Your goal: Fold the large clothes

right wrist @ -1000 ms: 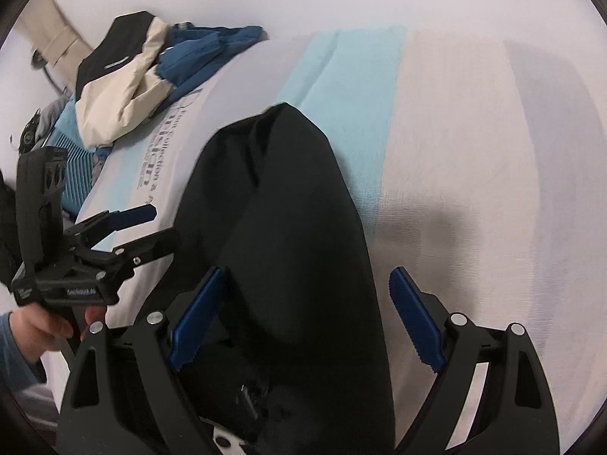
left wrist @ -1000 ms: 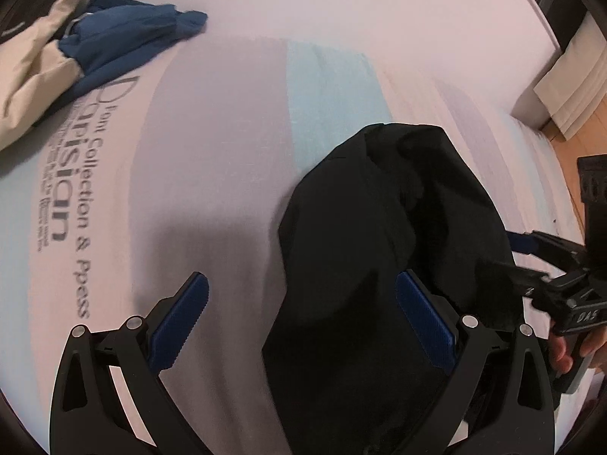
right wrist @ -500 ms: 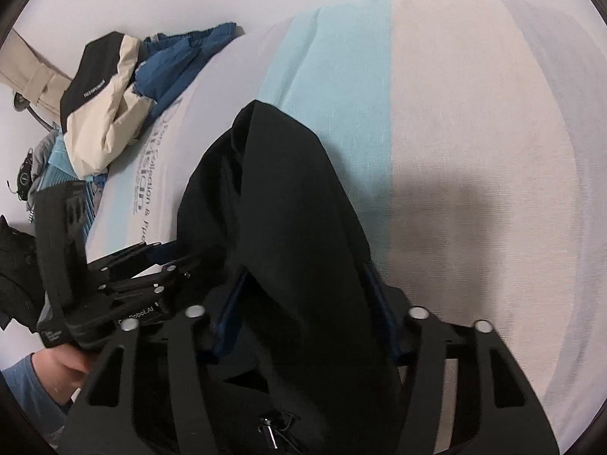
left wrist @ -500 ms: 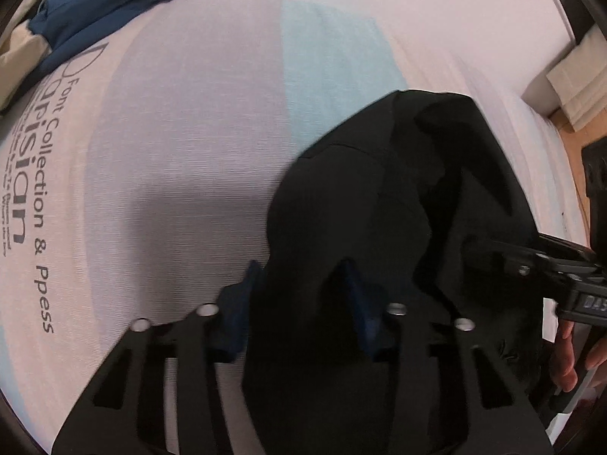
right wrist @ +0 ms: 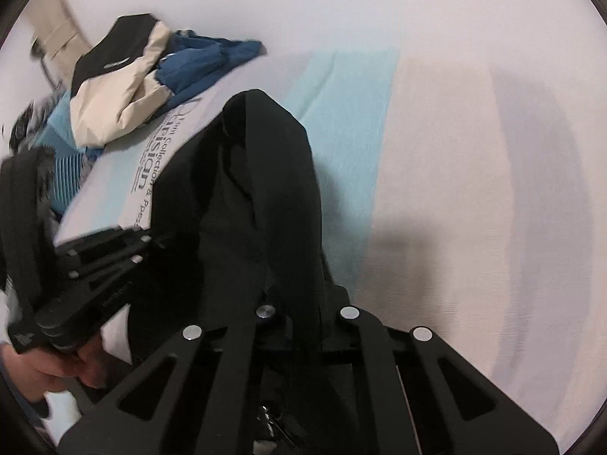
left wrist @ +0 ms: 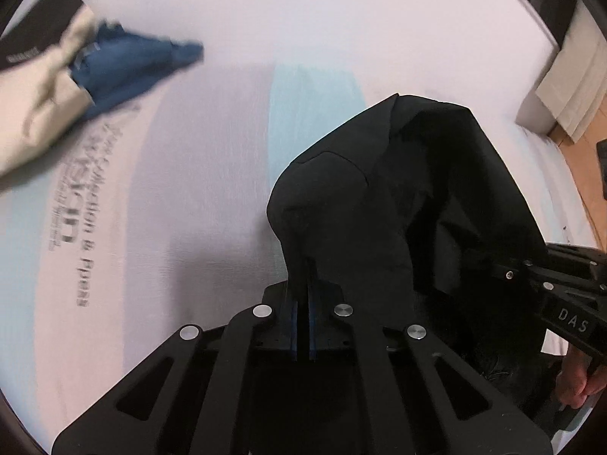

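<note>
Striped bedsheet under black garment, left claw and right claw each clamped on it.

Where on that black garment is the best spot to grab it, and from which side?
Probably along its near edge, coming from above at a slant, one pinch at each side. The black garment lies bunched on the striped bedsheet, and only that near hem offers a thin fold the fingers can close over. Both the left gripper and right gripper are already shut on it there, having just closed.
</note>
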Demonstrator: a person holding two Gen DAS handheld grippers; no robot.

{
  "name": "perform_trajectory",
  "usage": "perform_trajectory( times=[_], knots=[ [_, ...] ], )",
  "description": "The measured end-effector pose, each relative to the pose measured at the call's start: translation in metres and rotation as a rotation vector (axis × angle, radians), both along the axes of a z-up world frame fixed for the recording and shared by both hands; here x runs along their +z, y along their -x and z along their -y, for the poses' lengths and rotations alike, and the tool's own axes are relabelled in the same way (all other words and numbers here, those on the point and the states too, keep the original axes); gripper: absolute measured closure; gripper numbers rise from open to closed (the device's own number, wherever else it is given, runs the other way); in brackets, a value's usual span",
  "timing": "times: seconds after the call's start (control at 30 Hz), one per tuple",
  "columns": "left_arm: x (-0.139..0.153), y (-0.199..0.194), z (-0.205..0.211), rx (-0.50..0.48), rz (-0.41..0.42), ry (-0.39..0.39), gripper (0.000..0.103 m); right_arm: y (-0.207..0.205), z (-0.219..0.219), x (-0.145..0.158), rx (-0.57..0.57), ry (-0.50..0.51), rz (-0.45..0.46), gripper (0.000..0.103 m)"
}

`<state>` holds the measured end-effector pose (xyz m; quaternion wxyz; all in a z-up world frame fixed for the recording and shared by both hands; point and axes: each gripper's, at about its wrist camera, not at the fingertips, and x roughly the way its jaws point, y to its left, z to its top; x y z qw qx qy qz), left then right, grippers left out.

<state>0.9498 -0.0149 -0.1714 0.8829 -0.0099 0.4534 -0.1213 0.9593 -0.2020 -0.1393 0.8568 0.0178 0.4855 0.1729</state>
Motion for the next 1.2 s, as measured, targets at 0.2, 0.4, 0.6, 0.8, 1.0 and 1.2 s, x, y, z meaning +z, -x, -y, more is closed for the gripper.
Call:
perform_trajectory(
  times=[0.2, 0.4, 0.6, 0.8, 1.0, 1.2],
  knots=[
    [0.05, 0.065, 0.006, -0.026, 0.126, -0.023, 0.101, 0.056, -0.009, 0.041, 0.05, 0.06, 0.135, 0.1],
    [0.088, 0.149, 0.004, -0.023, 0.188, -0.007, 0.101, 0.125, -0.011, 0.075, 0.079, 0.06, 0.201, 0.101],
    [0.099, 0.225, 0.008, -0.028, 0.209, -0.024, 0.101, 0.184, -0.001, 0.086, 0.053, 0.047, 0.206, 0.101],
    [0.083, 0.288, 0.01, -0.029, 0.194, -0.048, 0.101, 0.243, -0.001, 0.08, 0.049, 0.075, 0.181, 0.101],
    [0.06, 0.347, 0.017, -0.03, 0.149, -0.063, 0.101, 0.292, -0.008, 0.065, 0.056, 0.116, 0.146, 0.101],
    [0.029, 0.387, 0.018, -0.009, 0.086, -0.066, 0.101, 0.327, -0.005, 0.037, 0.06, 0.142, 0.094, 0.101]
  ],
)
